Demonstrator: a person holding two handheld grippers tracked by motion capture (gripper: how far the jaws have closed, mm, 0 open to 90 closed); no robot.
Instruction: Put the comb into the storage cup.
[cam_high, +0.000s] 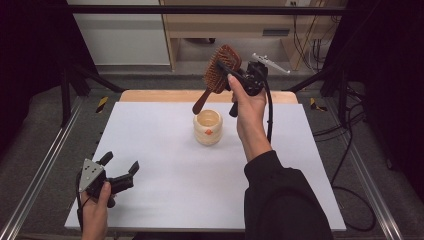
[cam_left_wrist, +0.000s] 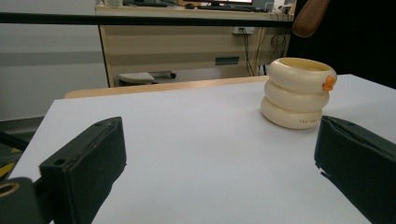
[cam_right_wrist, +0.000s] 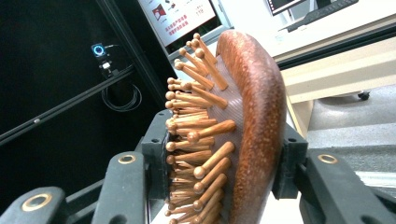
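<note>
Between the jaws of the right gripper (cam_high: 235, 75) we see the head of a wooden hairbrush (cam_high: 220, 70) pinched: one pad presses the smooth wooden back, the other bears on the field of round-tipped pegs, as the right gripper view shows (cam_right_wrist: 233, 140). We judge that grip uneven, since the pegs can flex and let the head pivot or slide.

Below the claw, the brush handle (cam_high: 201, 101) hangs down and slightly toward the person's left, its tip just above the rim of a cream ribbed cup (cam_high: 208, 127) that stands on the white table (cam_high: 165, 175). The handle tip is apart from the cup; it is not yet inside.

Risks we note from here:
- If the claw descends off-centre, the handle may strike the rim and tip the cup, which looks light and stands free, with nothing bracing it.
- If the brush rotates in the peg-side grip, the handle will swing away from the opening.
- If the jaws release too high, the brush may drop hard and knock the cup over, or lean and topple it, the head being heavier than the handle.

Well away from the claw, toward the near left corner of the table, the left gripper (cam_high: 120, 172) rests with jaws spread and nothing between them; it is too far to steady the cup.
</note>
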